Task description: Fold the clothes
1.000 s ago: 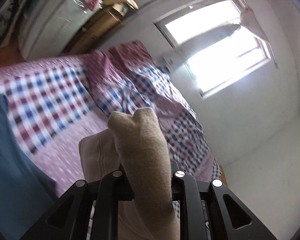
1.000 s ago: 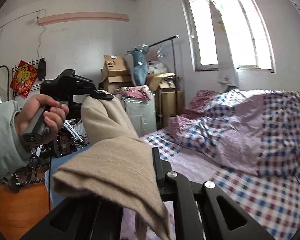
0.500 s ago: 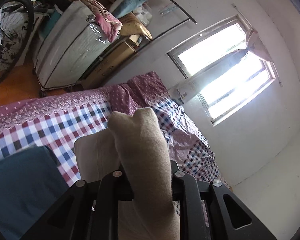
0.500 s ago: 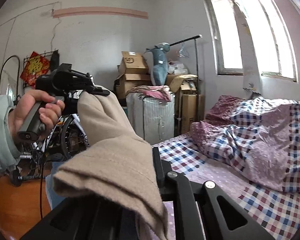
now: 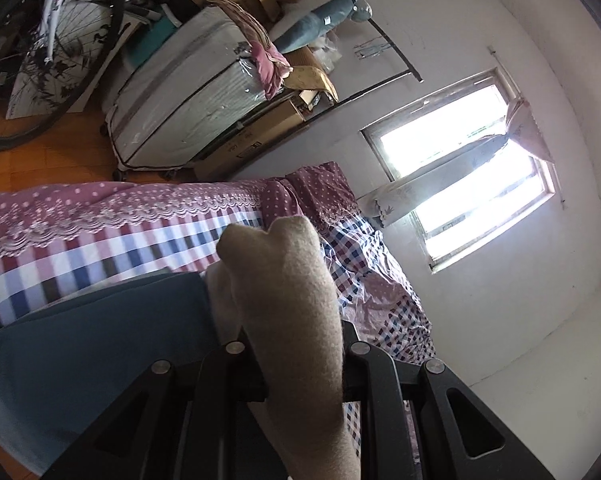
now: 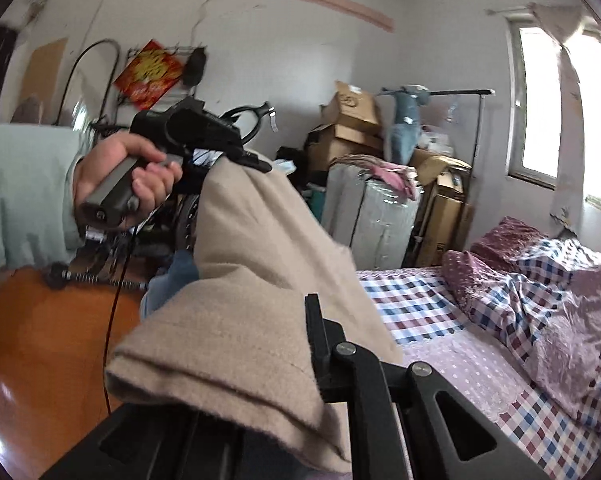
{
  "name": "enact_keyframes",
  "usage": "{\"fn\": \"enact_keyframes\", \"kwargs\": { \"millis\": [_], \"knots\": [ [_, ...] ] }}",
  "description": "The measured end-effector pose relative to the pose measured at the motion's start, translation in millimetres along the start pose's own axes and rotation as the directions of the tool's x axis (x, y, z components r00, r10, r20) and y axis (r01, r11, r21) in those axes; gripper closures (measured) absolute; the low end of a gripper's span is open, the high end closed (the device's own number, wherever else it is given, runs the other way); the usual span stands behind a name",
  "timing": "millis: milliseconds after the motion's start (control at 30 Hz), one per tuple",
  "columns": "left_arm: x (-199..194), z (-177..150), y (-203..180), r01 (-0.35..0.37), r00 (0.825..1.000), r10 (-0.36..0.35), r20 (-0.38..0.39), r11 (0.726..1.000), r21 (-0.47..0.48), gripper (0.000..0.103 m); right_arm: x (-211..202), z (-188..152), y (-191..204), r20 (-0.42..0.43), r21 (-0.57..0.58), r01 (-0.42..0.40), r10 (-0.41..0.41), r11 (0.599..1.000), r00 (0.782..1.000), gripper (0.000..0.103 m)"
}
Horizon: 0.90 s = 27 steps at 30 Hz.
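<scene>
Both grippers are clamped on the beige garment point(image 6: 256, 280), which hangs in the air above the bed point(image 6: 420, 304). The left gripper point(image 5: 296, 364) has its jaws pinched on a bunched fold that rises between them; from the right wrist view it shows gripped in the person's hand point(image 6: 128, 176) with the cloth draping down from it. The right gripper point(image 6: 260, 392) has its jaws closed on a thick folded edge. A blue garment point(image 5: 100, 340) lies on the checked bedsheet just beneath.
</scene>
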<state>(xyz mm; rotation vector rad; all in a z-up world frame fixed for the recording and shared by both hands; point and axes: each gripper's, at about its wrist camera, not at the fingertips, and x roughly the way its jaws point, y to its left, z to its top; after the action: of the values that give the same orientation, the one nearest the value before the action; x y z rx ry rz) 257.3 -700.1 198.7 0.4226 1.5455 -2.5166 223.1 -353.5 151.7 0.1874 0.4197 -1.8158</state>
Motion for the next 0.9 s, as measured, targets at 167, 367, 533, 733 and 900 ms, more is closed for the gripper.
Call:
{"fn": "enact_keyframes", "kwargs": {
  "millis": [167, 367, 533, 733, 900],
  "knots": [
    [-20, -8, 47, -0.004, 1.000, 0.006, 0.021, 0.996, -0.087, 0.085, 12, -15, 27, -0.047, -0.054, -0.043, 0.040, 0.998, 0.998, 0.095],
    [-28, -23, 91, -0.029, 0.999, 0.033, 0.024, 0.985, -0.170, 0.085, 25, -31, 39, -0.117, -0.074, -0.096, 0.087, 0.993, 0.989, 0.094],
    [-31, -36, 121, -0.060, 0.998, 0.062, 0.003, 0.976, -0.211, 0.084, 25, -41, 52, -0.157, -0.124, -0.110, 0.090, 0.986, 0.983, 0.091],
    [-40, -43, 133, -0.116, 0.993, 0.117, -0.007, 0.971, -0.211, 0.061, 13, -50, 67, -0.188, -0.176, -0.109, 0.075, 0.978, 0.979, 0.053],
    [-70, -38, 135, -0.143, 0.981, 0.167, 0.098, 0.967, -0.212, 0.027, -13, -57, 68, -0.186, -0.151, -0.121, 0.092, 0.981, 0.978, 0.050]
  ]
}}
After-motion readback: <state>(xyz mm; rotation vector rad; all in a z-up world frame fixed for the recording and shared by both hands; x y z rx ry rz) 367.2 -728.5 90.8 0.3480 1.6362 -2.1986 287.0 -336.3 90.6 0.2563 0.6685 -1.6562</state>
